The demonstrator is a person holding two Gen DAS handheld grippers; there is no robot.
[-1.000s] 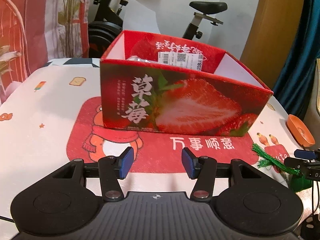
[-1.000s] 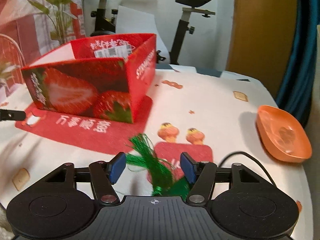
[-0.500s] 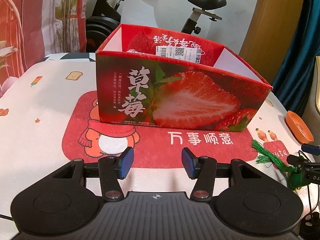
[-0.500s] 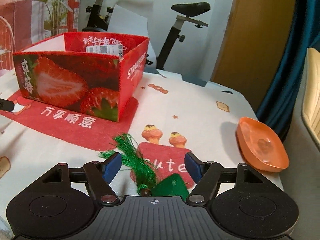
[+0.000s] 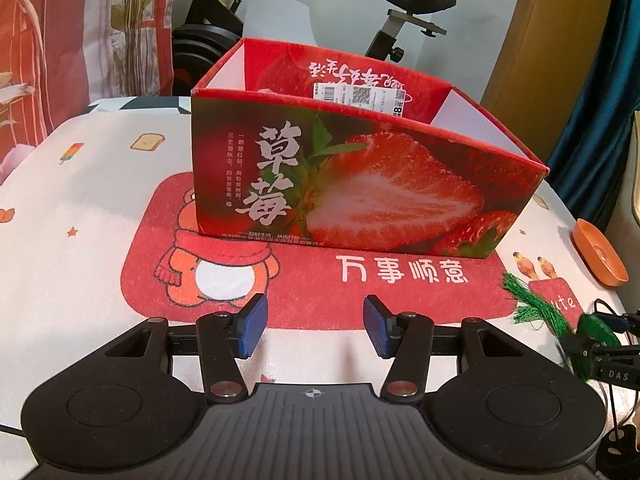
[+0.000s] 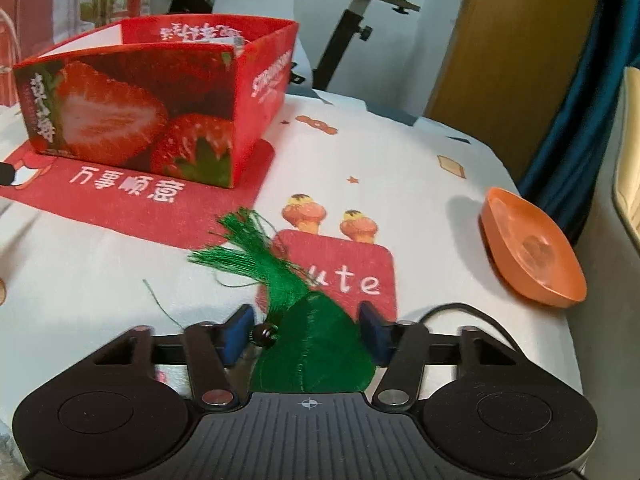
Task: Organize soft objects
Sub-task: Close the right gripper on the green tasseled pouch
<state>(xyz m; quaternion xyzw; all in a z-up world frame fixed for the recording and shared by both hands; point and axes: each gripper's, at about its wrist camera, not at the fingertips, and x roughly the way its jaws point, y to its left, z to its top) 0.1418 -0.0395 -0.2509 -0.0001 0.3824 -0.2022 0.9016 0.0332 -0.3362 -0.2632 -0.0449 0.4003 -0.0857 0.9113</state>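
The right gripper's [image 6: 306, 334] blue-padded fingers [image 6: 370, 336] are closing around the green cloth pouch with a silky green tassel [image 6: 310, 350] lying on the white printed tablecloth [image 6: 420, 208], while the left gripper [image 5: 312, 326] hovers half-open and empty before the red strawberry-printed cardboard box [image 5: 360, 188].
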